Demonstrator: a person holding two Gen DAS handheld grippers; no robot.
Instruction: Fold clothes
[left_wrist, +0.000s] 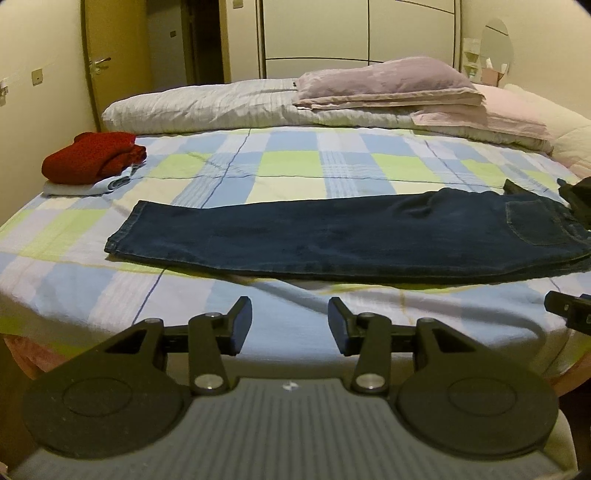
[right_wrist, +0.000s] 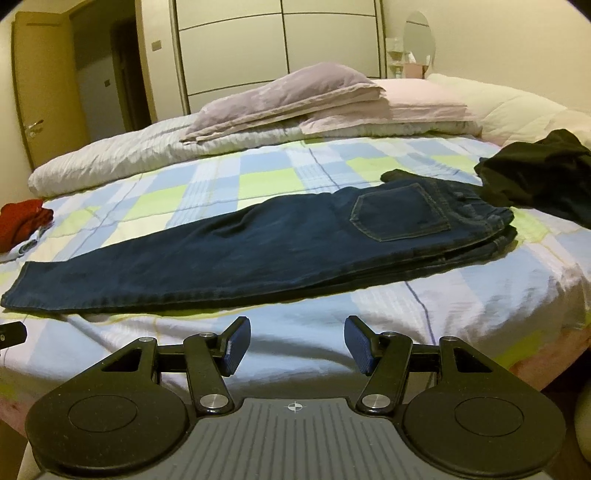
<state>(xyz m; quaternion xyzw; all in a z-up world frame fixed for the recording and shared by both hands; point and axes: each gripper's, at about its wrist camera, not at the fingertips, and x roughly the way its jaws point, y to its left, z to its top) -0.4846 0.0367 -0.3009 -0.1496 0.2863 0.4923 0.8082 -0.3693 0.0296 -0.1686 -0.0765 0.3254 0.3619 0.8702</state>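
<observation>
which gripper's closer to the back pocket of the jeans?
Right. The right gripper sits open just short of the back pocket; the left gripper, also open, faces the leg of the jeans.

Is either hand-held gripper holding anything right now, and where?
Nothing. The left hand-held gripper and right hand-held gripper are open, short of the jeans.

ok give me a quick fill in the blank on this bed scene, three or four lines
1. The dark blue denim jeans lie folded lengthwise on the ____ bedspread.
2. The folded red knitted garment sits on top of a folded ____ garment.
3. Both the left gripper and the right gripper are ____ and hold nothing.
4. A crumpled ____ garment lies near the waistband end of the jeans.

Missing words: checked; white; open; black
</observation>
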